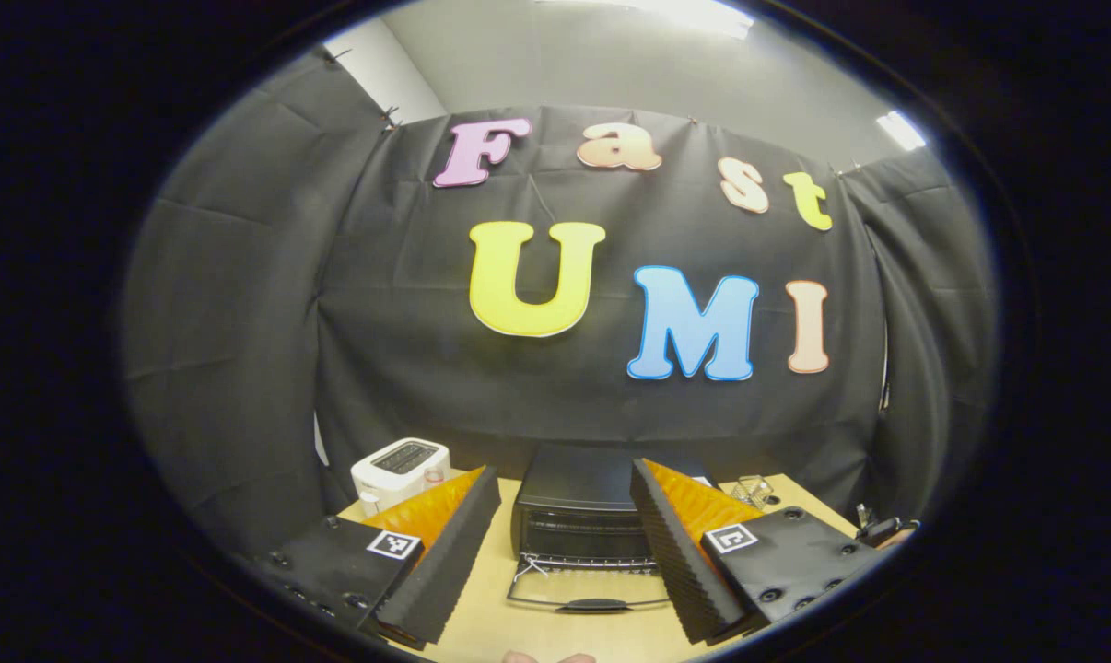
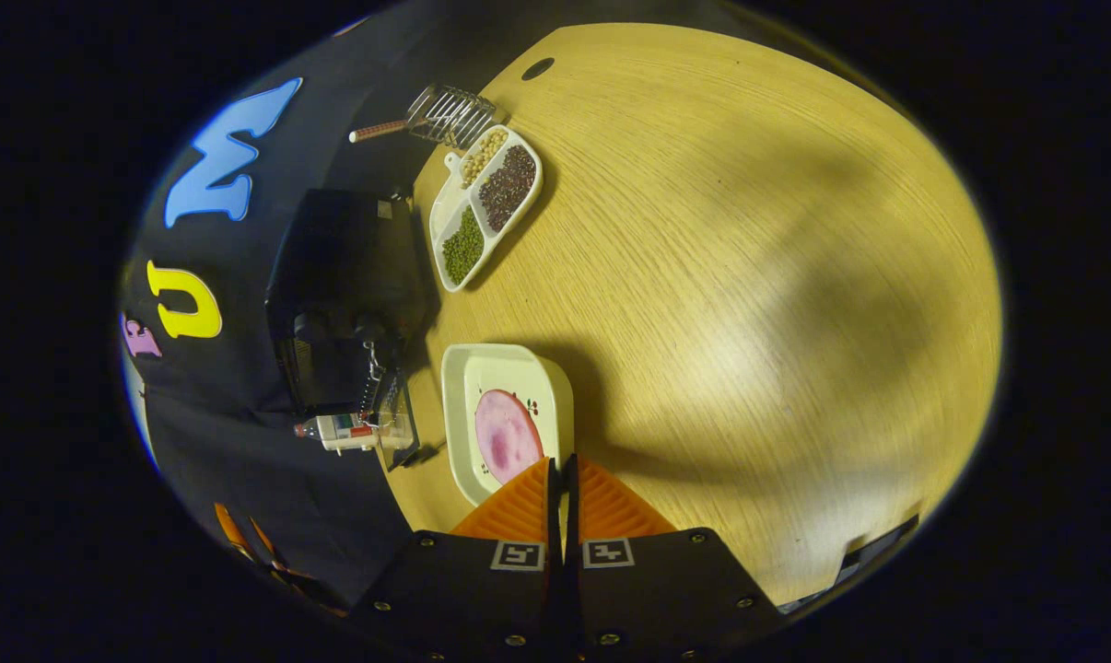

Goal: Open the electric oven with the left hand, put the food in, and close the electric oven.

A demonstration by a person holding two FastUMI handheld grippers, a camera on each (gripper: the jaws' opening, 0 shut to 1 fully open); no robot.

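The black electric oven (image 1: 578,483) stands on the table straight ahead in the left gripper view. Its glass door (image 1: 592,603) lies folded down toward me, and a wire rack (image 1: 585,562) shows at the mouth. My left gripper (image 1: 565,470) is open in front of it and holds nothing. In the right gripper view a cream square plate (image 2: 505,368) carries a round pink slice of food (image 2: 505,437). My right gripper (image 2: 561,460) is shut on the plate's near rim. The oven (image 2: 344,267) sits to the left with its door (image 2: 399,419) down.
A white toaster (image 1: 399,470) stands left of the oven. A white divided dish of beans (image 2: 486,207) and a wire utensil (image 2: 450,115) lie beyond the plate. A small bottle (image 2: 344,431) lies by the oven door. The wooden table (image 2: 749,276) spreads wide to the right.
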